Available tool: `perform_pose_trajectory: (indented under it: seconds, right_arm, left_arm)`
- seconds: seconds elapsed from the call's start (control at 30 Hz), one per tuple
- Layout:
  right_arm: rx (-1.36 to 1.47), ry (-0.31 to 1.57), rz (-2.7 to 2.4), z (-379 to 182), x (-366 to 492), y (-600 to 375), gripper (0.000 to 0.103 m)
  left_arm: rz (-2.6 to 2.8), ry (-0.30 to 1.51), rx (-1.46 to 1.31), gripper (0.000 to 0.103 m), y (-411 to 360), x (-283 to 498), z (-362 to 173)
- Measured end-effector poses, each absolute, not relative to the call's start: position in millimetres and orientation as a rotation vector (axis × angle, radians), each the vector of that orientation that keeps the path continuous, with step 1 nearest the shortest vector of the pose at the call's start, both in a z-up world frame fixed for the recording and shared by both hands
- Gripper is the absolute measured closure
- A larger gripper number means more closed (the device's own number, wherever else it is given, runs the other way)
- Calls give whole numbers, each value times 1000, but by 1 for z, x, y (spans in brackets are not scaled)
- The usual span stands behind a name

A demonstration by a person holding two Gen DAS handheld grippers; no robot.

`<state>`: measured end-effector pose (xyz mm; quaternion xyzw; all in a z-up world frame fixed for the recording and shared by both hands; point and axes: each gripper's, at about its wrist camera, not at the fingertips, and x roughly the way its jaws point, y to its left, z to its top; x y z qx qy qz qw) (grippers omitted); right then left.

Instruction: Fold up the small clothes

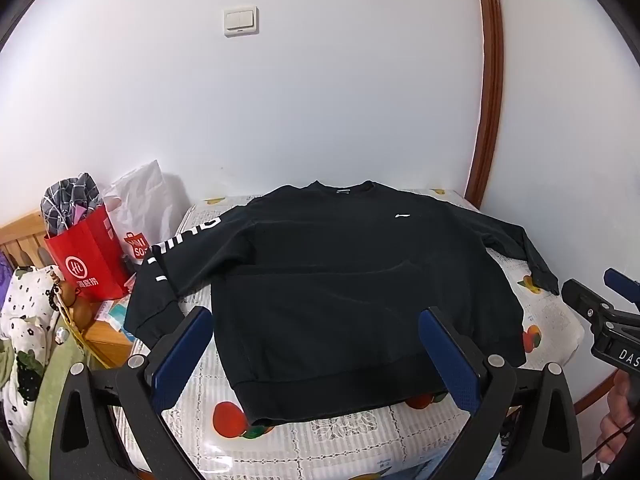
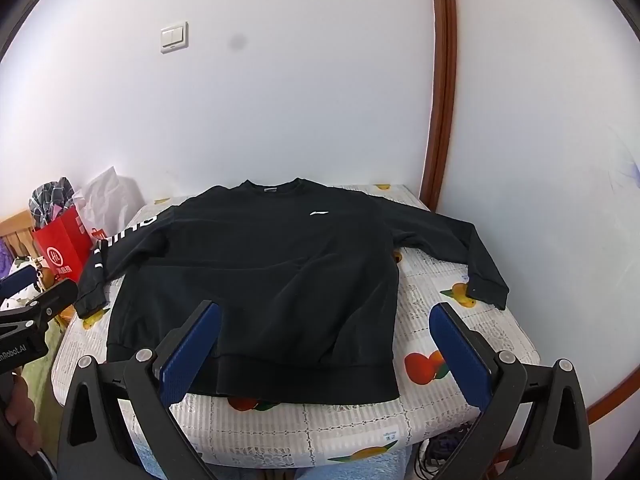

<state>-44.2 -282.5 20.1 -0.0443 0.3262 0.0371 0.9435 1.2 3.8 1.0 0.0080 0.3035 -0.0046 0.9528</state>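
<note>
A black sweatshirt (image 1: 328,280) is spread flat, sleeves out, on a fruit-patterned bench (image 2: 452,344). Left tongs (image 1: 316,356) and right tongs (image 2: 326,350) are held spread above its hem, gripping nothing.

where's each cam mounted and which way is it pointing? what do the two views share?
Left wrist: sits on the left gripper, looks forward over the near table edge at the black sweatshirt; its own open blue fingers show, plus the right gripper at the frame's right edge.
Right wrist: sits on the right gripper, faces the same way, slightly further right; own open fingers show, left gripper at the left edge.
Shared: sweatshirt, fruit-print tablecloth, red bag, wall switch, white wall.
</note>
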Motion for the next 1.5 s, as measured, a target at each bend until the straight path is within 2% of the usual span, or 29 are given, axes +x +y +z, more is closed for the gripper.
perform_pose_trajectory:
  seconds: [1.5]
  right_arm:
    - [-94, 664, 69, 18, -45, -281, 0]
  left_arm:
    - [-6, 621, 5, 0, 7, -1, -2]
